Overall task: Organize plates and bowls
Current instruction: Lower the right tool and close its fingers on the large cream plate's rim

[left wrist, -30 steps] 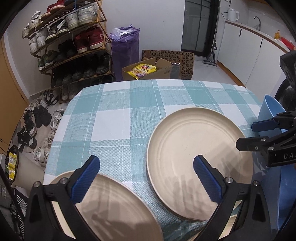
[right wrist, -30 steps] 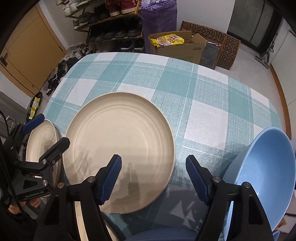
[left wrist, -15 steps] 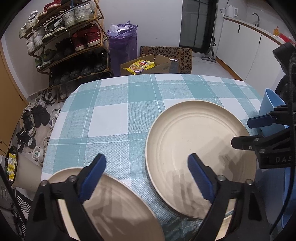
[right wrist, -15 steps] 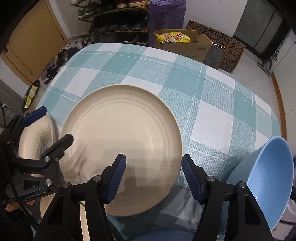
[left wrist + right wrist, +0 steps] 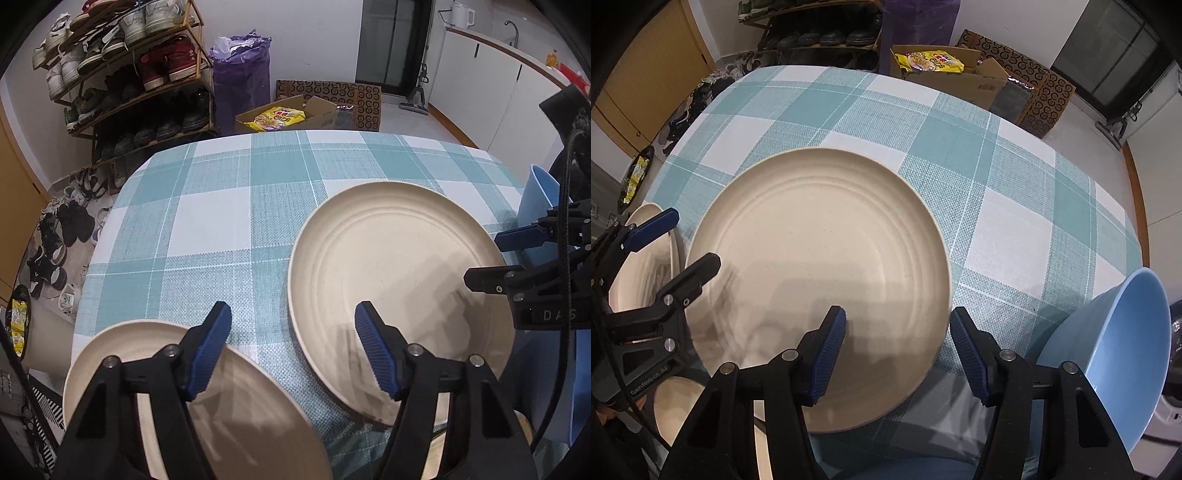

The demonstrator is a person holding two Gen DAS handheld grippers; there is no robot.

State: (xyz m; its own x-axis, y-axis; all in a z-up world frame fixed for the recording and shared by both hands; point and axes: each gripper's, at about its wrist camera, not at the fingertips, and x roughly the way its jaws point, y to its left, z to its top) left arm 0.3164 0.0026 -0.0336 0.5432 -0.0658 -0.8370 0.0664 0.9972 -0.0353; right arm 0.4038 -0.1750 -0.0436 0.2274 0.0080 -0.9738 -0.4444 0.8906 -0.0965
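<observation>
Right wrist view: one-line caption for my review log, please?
Right gripper, jaws closing, empty, above large beige plate on checked tablecloth; blue bowl at right.

Even indoor overhead light, soft shadows on the plate [image 5: 820, 236], heavy fisheye bending, dark vignetted corners

"DAS" on right gripper [image 5: 517, 254], "GenRobot.AI" on left gripper [image 5: 679, 240]

Three round cream plates [image 5: 820, 266] [image 5: 207, 406] [image 5: 679, 406], one deep light-blue bowl [image 5: 1119, 354] and one teal-and-white checked tablecloth [image 5: 923, 118] can be counted.
</observation>
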